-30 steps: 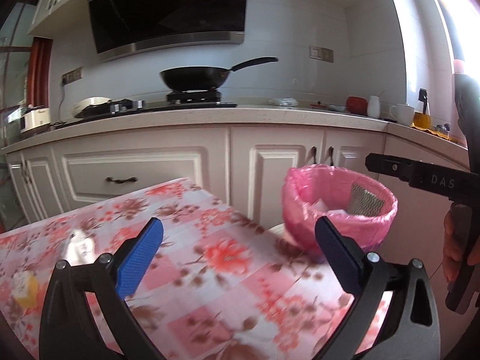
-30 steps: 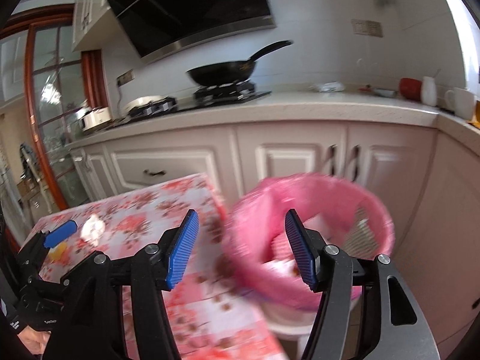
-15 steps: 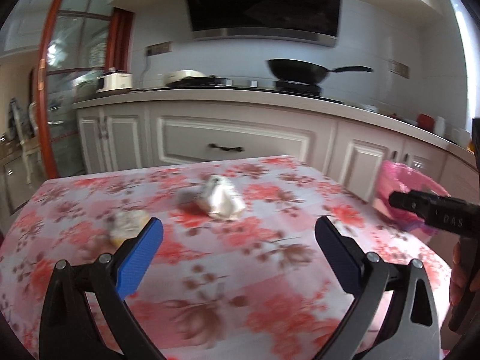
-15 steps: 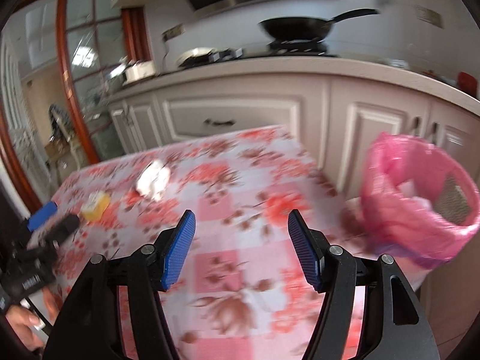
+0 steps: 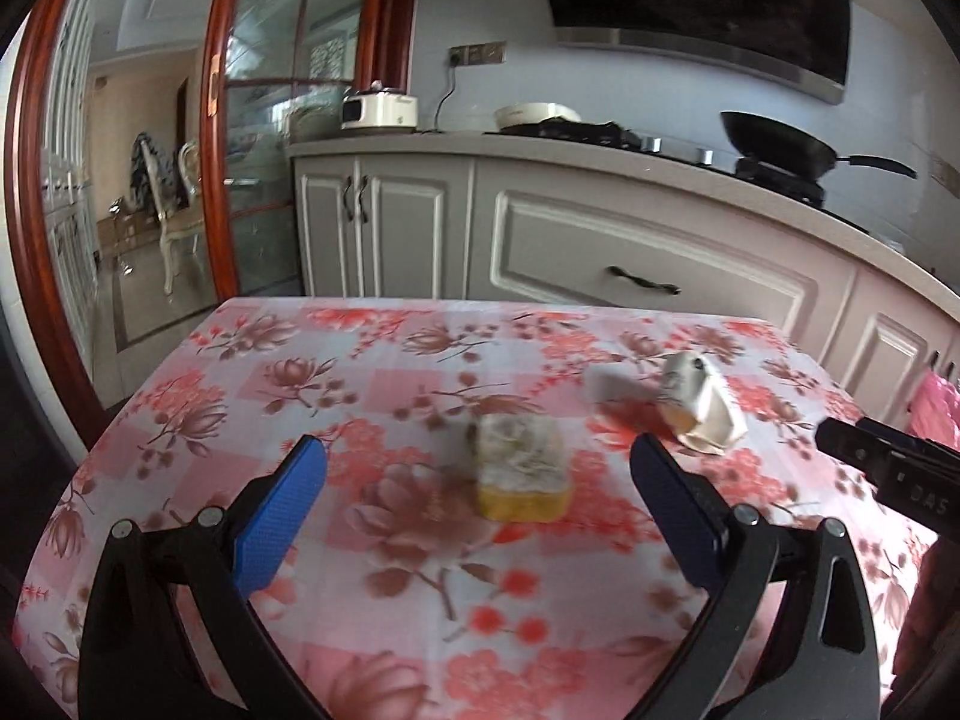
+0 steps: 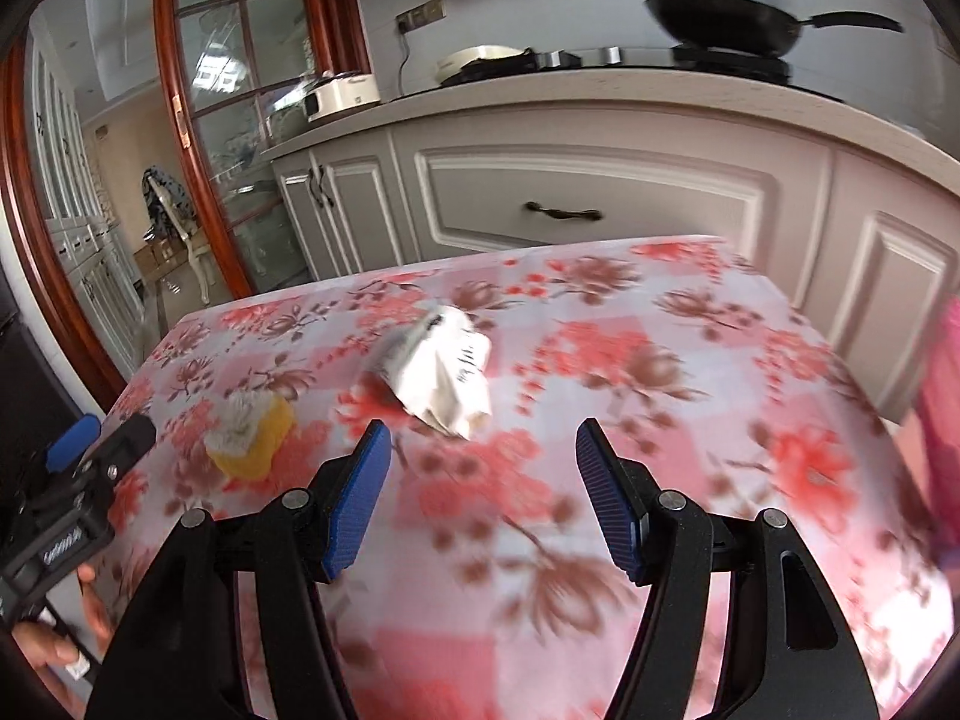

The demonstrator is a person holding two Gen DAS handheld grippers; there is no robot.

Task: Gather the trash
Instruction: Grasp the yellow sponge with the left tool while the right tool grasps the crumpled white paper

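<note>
A yellow sponge-like block with a whitish top (image 5: 521, 477) lies on the floral tablecloth (image 5: 300, 372), just ahead of my open, empty left gripper (image 5: 477, 489). A crumpled white paper wad (image 5: 699, 403) lies further right. In the right wrist view the paper wad (image 6: 441, 373) sits just ahead of my open, empty right gripper (image 6: 483, 480), and the yellow block (image 6: 252, 431) lies to its left. The pink-bagged trash bin (image 6: 942, 408) shows at the right edge, beside the table.
White kitchen cabinets (image 5: 630, 252) and a counter with a black pan (image 5: 780, 147) stand behind the table. A glass door with a red-brown frame (image 5: 216, 120) is at the left. The left gripper's body (image 6: 66, 510) shows at the right wrist view's left edge.
Both grippers have swung left from the pink bin to face the tabletop. The yellow block and the paper wad have come closer and now sit ahead of the open jaws.
</note>
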